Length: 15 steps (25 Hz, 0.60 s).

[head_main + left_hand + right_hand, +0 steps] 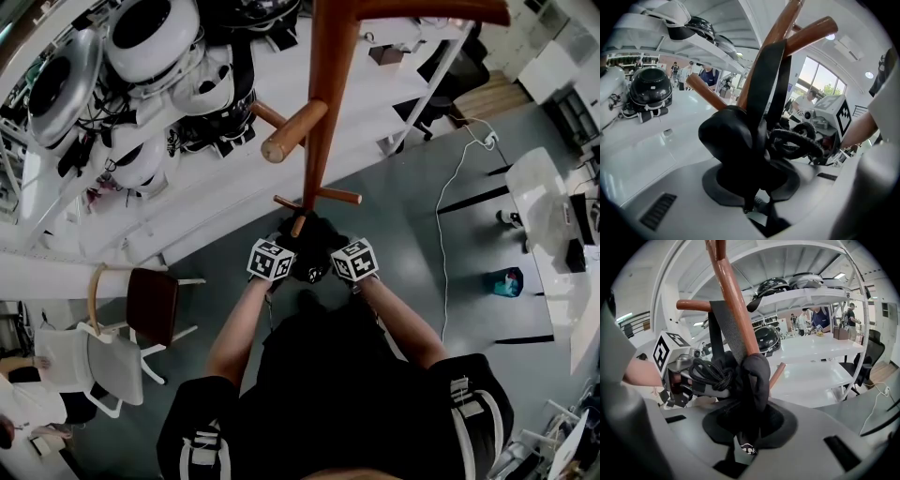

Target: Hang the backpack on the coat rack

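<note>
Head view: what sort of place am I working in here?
Probably a lab or workshop-style office. Long white shelving carries rows of helmets, a white desk with equipment stands at the right, and a white office chair sits on the grey floor.

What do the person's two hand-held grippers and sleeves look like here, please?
The left hand-held gripper and right hand-held gripper each carry a white cube with black square markers. Their bodies are smooth grey, with a dark oval recess round the jaws. A braided black cable coils on each. The person wears short black sleeves with white bands.
</note>
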Available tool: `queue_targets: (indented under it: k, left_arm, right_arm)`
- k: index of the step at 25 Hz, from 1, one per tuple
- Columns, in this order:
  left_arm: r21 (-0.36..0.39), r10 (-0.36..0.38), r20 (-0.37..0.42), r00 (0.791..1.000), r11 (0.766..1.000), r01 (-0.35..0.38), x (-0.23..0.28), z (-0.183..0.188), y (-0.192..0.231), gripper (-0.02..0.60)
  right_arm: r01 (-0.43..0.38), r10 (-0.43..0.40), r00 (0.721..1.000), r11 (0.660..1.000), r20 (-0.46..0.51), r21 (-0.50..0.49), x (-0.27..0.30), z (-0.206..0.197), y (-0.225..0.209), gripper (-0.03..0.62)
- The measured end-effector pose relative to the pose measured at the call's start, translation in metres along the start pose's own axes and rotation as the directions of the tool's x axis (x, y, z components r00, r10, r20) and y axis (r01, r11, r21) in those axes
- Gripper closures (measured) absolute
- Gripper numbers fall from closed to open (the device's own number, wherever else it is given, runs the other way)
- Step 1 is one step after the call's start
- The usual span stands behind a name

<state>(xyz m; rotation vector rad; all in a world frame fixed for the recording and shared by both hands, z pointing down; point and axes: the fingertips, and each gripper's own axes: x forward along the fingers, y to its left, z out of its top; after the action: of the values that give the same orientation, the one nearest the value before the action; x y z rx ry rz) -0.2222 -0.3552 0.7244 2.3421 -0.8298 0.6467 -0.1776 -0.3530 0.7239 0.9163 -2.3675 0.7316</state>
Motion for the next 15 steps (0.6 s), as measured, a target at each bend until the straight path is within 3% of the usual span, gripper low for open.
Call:
queue_targets:
  k: [8, 15]
  left_arm:
    - [-0.011, 0.022, 0.021, 1.0, 1.0, -0.022, 0.004, -0.005, 0.012, 0.463]
    - [-0.086, 0.087, 0.08, 0.993, 0.993, -0.08, 0.002, -0.007, 0.026, 0.427]
  right_arm:
    - [0.001, -0.001, 1.0, 1.0, 0.011, 0.021, 0.009, -0.005, -0.004, 0.502]
    - [-0.01, 0.009, 1.0, 0.997, 0.019, 0.076, 0.011, -0.009, -0.002, 0.449]
